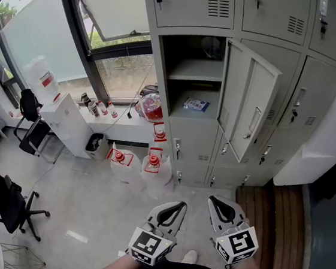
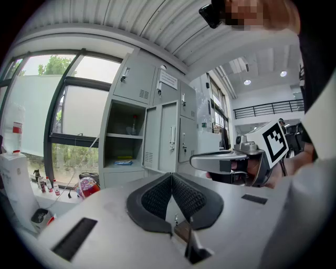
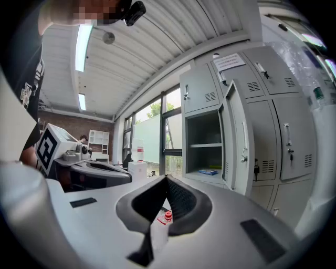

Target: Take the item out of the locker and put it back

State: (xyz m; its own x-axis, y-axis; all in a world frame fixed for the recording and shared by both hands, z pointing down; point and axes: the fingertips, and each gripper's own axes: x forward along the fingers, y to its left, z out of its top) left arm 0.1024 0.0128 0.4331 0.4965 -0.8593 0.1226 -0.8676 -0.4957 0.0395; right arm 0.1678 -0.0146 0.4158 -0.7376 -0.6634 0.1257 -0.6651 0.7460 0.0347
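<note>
Head view: grey floor (image 1: 88, 200), window (image 1: 107, 9), open locker (image 1: 193, 70) holding a blue item (image 1: 195, 104); left gripper (image 1: 176, 206) and right gripper (image 1: 217, 203) closed, empty.

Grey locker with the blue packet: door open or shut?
Open. The grey metal locker door is swung out rightward, exposing the inner shelf and the flat blue packet lying below it.
</note>
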